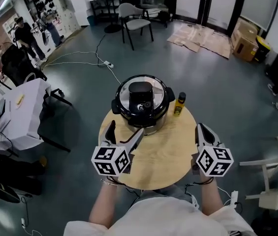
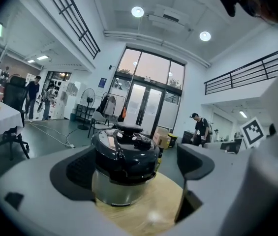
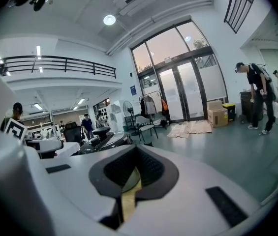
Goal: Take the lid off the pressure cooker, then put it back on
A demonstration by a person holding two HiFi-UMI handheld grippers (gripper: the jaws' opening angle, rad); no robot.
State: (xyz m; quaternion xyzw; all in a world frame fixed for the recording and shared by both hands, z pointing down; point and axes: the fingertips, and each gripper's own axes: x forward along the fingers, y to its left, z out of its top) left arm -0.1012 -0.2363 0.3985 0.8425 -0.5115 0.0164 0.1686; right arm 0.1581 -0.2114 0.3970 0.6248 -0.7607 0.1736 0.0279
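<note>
- The left gripper (image 1: 126,130) is spread and empty, and the right gripper (image 1: 201,130) is pressed together.
- The pressure cooker (image 1: 142,107) sits at the counter's (image 1: 163,156) far edge with its lid (image 1: 141,95) on.
- Twisting the lid unbraced could swing the pot into the yellow bottle (image 1: 179,104) just beside it.

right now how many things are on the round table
2: the pressure cooker at the far edge of the table, and a small yellow bottle just right of it.

You wear a pale short-sleeved top (image 1: 163,220). Left hand-held gripper (image 1: 125,132) and right hand-held gripper (image 1: 199,128): grey bodies, dark ribbed jaw pads, each with a white cube (image 1: 110,160) bearing black square markers.
</note>
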